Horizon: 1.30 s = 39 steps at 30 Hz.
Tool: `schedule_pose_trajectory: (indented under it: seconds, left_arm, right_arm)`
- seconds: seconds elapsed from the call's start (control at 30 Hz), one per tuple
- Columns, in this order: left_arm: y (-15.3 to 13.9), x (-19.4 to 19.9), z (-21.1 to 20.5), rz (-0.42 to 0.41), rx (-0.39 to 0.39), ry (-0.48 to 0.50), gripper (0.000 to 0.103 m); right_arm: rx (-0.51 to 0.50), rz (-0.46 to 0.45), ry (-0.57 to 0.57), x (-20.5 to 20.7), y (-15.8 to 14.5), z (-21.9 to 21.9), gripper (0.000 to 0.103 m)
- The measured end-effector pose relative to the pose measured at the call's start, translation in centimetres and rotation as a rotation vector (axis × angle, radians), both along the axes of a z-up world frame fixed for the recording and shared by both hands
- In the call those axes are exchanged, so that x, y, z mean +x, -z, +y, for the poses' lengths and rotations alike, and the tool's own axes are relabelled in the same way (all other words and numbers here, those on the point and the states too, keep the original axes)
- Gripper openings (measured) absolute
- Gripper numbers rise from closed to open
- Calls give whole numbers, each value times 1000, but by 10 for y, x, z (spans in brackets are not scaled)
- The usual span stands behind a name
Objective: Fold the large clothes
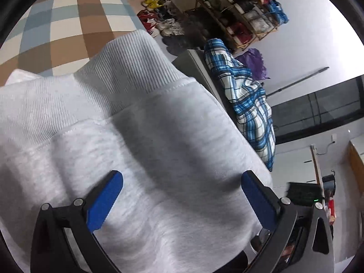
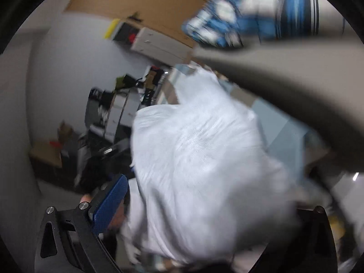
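Observation:
A light grey sweatshirt (image 1: 145, 122) with a ribbed hem lies bunched across the left wrist view, over the checkered tablecloth (image 1: 68, 29). My left gripper (image 1: 182, 191) is open, its blue pads wide apart above the cloth, holding nothing. In the blurred right wrist view the same sweatshirt (image 2: 204, 159) hangs in front of the camera and covers the right finger. My right gripper (image 2: 200, 195) looks open; only the left blue pad (image 2: 109, 204) shows, clear of the cloth.
A blue plaid garment (image 1: 245, 91) drapes over a grey chair back (image 1: 195, 68); it also shows in the right wrist view (image 2: 245, 11). A shoe rack (image 1: 241, 16) and loose shoes (image 1: 159, 18) stand behind. Shelving and boxes (image 2: 118, 109) stand by the wall.

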<state>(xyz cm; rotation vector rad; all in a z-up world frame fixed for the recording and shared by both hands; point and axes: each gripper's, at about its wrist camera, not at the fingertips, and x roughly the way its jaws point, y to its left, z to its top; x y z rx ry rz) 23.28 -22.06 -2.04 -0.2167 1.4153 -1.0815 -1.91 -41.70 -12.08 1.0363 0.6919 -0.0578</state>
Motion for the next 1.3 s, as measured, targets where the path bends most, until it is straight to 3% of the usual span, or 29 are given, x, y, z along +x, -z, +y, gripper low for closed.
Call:
schedule_pose_trajectory:
  seconds: [0.1,0.17,0.23,0.27,0.3,0.37,0.4,0.43,0.47,0.5,0.57,0.6,0.67,0.73,0.87,0.9,1.03,1.1,1.2,1.3]
  left_arm:
    - [0,-1,3,-1,-28,-9,100]
    - [0,0,2,8,-33,-16,100]
    - [1,0,2,12,-32,-20,100]
    - [1,0,1,8,-30,-20,100]
    - [0,0,0,6,-31,-22,100]
    - [0,0,-1,4,-28,-31,100]
    - [-1,0,0,-1,-29,-31,100]
    - [-1,-1,-1,-8,-26,-26,100]
    - [0,-1,-1,-13,-24,-24,100]
    - [0,-2,-1,-15,-23,-24,100]
    - [1,-2,-2,-14,-19,-24,100]
    - [1,-1,-1,-14,-17,-24,100]
    - [0,-1,-2,-17,-13,-18,100]
    - [0,-1,-3,-19,-8,-16,100]
    - [1,-1,-3,-21,2,-11,100]
    - [1,-1,-3,-20,3,-10,100]
    - [2,0,-3,-10,3,-23,100]
    - [2,0,-2,-10,6,-29,100]
    - [0,-3,-2,-24,19,-26,100]
    - [-4,-5,-2,-23,22,-40,100]
  right_arm:
    - [-210,-45,-59,7,-57,-7,103]
    - [-354,-122,-90,23,-96,-9,103]
    - [-378,-157,-167,42,-107,-11,103]
    - [-376,-140,-215,70,-111,-17,103]
    - [-366,-116,-238,84,-106,-20,103]
    - [-336,21,-325,144,-83,-30,102]
    - [-331,81,-362,161,-72,-28,92]
    - [-333,138,-386,172,-57,-31,64]
    - [-337,227,-418,190,-37,-33,54]
    - [-326,311,-447,205,-15,-34,46]
    - [-345,378,-485,221,12,-33,39]
    - [-383,390,-498,224,16,-28,34]
    - [-462,391,-509,223,22,-20,34]
    - [-596,458,-502,225,26,-11,28]
    - [-793,419,-505,211,12,4,28]
    - [-806,435,-504,213,11,1,28]
    - [-687,502,-536,225,32,-7,28]
    - [-662,480,-541,227,30,-7,29]
    - [-642,450,-532,229,29,-9,8]
    - [-671,403,-455,212,9,-18,4]
